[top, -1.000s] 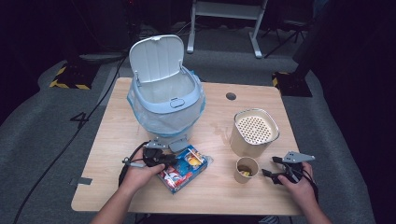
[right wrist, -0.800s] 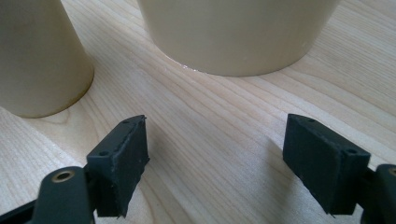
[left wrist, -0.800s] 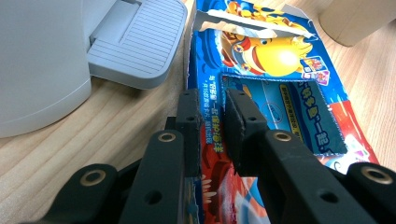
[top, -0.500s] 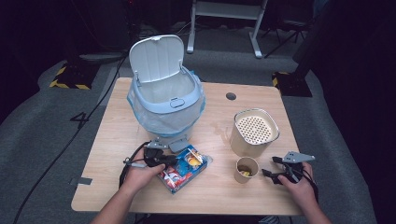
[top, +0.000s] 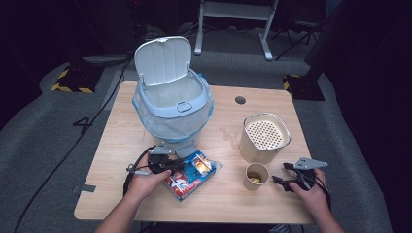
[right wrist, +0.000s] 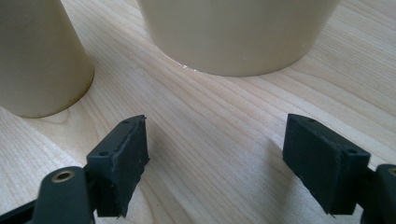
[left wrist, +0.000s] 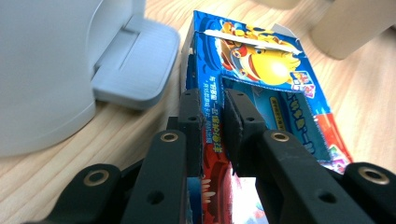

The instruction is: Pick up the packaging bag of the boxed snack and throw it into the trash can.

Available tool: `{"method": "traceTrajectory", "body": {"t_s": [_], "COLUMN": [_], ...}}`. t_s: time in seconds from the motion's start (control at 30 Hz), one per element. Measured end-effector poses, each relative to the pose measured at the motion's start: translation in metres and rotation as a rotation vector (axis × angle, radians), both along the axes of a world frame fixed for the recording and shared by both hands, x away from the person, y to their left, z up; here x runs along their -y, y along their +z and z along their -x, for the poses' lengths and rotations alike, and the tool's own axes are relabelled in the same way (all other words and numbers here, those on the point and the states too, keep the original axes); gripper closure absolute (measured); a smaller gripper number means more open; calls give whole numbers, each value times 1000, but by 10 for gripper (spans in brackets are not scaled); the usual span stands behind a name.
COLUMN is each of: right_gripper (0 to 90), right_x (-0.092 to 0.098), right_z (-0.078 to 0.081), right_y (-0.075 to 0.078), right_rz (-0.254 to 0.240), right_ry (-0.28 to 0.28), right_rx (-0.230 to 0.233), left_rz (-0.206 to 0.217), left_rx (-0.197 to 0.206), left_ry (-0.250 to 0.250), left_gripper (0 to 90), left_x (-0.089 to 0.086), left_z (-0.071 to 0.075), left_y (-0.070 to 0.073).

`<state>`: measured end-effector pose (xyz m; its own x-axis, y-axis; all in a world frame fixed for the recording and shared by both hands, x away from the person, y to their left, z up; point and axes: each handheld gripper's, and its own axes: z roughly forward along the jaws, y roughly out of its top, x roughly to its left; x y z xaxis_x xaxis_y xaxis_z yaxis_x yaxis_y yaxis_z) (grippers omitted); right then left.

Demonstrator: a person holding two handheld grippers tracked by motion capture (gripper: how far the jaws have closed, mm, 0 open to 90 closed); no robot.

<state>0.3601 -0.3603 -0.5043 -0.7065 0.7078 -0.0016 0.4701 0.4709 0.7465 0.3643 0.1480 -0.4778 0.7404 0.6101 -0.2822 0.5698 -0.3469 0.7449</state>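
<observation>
A blue and red snack box (top: 193, 175) with a cartoon fish lies open on the wooden table (top: 121, 126), in front of the bin. My left gripper (top: 178, 166) has just been closing on it. In the left gripper view the box (left wrist: 261, 70) has its side wall pinched between my left gripper (left wrist: 212, 100) pads. My right gripper (top: 279, 181) rests low at the table's right front, open, with bare wood between the jaws of my right gripper (right wrist: 217, 140). A small paper cup (top: 256, 175) with something yellow inside stands just left of it.
A pale blue pedal bin (top: 172, 104) with its lid up and a bag liner stands mid-table; its pedal (left wrist: 135, 65) is beside the box. A beige canister (top: 265, 138) with a perforated top stands behind the cup (right wrist: 37, 60). A cable hole (top: 240, 100) is further back.
</observation>
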Motion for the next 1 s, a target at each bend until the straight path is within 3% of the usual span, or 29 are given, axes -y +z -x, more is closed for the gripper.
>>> {"method": "traceTrajectory", "body": {"t_s": [0.3, 0.33, 0.63, 0.87, 1.0], "right_gripper": [223, 223, 223, 223, 223], "right_x": [0, 0, 0, 0, 0], "right_z": [0, 0, 0, 0, 0], "right_y": [0, 0, 0, 0, 0], "right_rz": [0, 0, 0, -1, -1], "right_ry": [0, 0, 0, 0, 0], "right_rx": [0, 0, 0, 0, 0], "left_rz": [37, 53, 124, 172, 179], "left_rx": [66, 94, 169, 231, 256], "left_ry": [-3, 4, 3, -10, -8], "left_gripper": [779, 780, 781, 782, 782], "left_x": [1, 2, 4, 3, 3], "left_z": [7, 9, 14, 11, 9], "left_y": [18, 23, 44, 75, 85]}}
